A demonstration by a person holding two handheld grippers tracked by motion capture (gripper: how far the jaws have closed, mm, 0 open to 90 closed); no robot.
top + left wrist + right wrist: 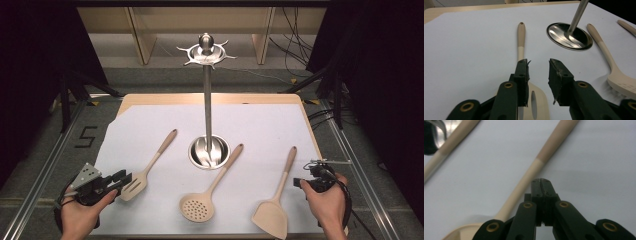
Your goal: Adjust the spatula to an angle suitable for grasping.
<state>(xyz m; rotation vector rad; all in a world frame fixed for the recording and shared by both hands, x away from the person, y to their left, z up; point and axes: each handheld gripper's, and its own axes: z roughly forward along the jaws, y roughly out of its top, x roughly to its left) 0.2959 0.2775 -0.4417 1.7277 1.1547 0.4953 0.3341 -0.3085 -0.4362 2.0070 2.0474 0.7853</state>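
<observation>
Jaws of the left gripper (pixel 125 178) stand spread, hovering over the slotted turner (pixel 134 183); its blade lies under and just ahead of them, its handle running straight away from the tips. Off to that gripper's right rests a perforated skimmer (pixel 196 207), then a solid spatula (pixel 271 217). The right gripper (pixel 297 183), jaws pressed together on nothing, sits just beside the spatula's handle. Three utensils lie on the white sheet (pixel 260 125), around one steel rack (pixel 207 107) on a round base, with two grippers.
</observation>
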